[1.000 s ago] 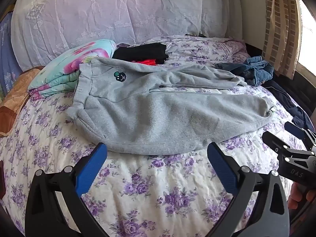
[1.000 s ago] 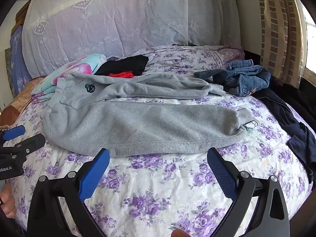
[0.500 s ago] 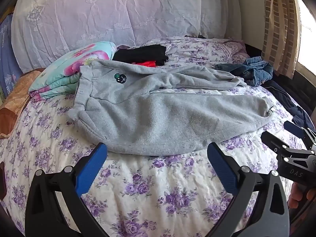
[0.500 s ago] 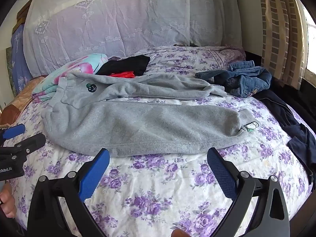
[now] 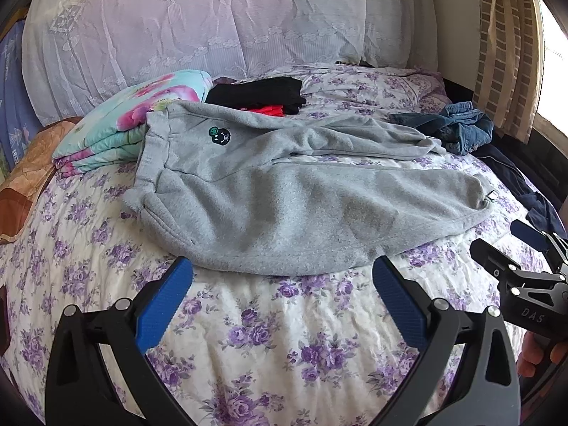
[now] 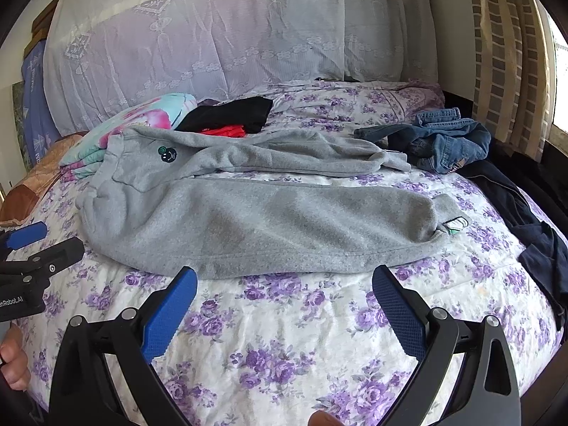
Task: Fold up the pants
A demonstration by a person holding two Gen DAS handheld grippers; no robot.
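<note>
The grey sweatpants lie across the bed, waistband left. They look soft and thick; the cuffs seem good to grip. The left gripper and right gripper both have jaws apart, empty.

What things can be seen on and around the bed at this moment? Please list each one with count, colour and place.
sweatpants: 1, grey, spread flat across the bed, waistband on the left
folded blanket: 1, turquoise and pink, under the waistband end
black garment: 1, behind the sweatpants, red cloth beside it
jeans: 1, blue, crumpled, far right
dark garment: 1, navy, right edge
lace cover: 1, white, at the headboard
curtain: 1, beige checked, right
left gripper: blue pads, open, empty
right gripper: blue pads, open, empty
</note>
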